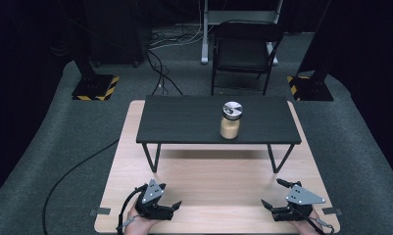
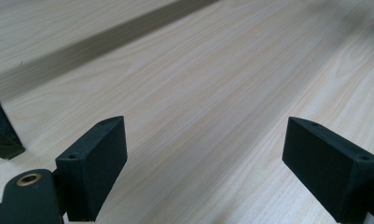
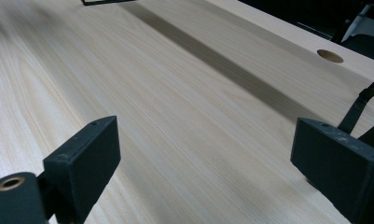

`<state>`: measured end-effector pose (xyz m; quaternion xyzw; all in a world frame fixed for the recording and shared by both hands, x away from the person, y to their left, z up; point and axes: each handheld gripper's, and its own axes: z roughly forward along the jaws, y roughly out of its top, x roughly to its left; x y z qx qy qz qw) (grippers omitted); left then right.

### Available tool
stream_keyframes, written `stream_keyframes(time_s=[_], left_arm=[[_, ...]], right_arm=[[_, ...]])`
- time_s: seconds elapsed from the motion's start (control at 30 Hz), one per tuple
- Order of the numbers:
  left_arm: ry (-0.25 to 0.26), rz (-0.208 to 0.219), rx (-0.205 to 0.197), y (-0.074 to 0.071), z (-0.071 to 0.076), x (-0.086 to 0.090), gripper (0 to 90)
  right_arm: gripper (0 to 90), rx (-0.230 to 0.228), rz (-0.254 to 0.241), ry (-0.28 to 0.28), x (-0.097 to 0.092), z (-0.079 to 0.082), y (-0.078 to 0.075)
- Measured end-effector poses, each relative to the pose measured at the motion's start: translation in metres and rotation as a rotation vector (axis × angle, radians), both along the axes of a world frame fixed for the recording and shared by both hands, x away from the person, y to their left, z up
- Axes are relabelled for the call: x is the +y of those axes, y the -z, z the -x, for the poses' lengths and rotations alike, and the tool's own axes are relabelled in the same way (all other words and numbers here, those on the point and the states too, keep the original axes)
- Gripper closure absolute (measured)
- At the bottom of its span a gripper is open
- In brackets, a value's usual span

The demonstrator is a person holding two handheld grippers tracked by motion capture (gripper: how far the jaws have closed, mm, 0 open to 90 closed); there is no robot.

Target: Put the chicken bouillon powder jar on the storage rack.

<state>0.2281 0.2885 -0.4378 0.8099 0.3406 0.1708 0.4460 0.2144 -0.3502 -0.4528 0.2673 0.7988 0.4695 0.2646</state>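
A lidded jar point(image 1: 230, 120) stood on the black shelf point(image 1: 184, 122) above the tabletop point(image 1: 208, 181), well apart from both grippers. The left gripper point(image 1: 173, 204) and right gripper point(image 1: 272, 196) rested near the front edge, jaws spread, empty.

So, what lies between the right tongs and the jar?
In the high view, bare wooden table runs from the right tongs to the black shelf; its front edge and right leg come next, then the jar on top.

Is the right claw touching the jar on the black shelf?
Apart. In the high view the right claw sits near the table's front edge, while the jar stands far back on the black shelf.
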Motion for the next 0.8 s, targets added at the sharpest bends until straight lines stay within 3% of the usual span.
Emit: stream_keyframes(time_s=[0.8], left_arm=[[0.001,0.002,0.002,0.0005,-0.0008,-0.0004,13.7]], right_arm=[[7.5,0.007,-0.001,0.002,-0.0012,-0.0011,0.0001]])
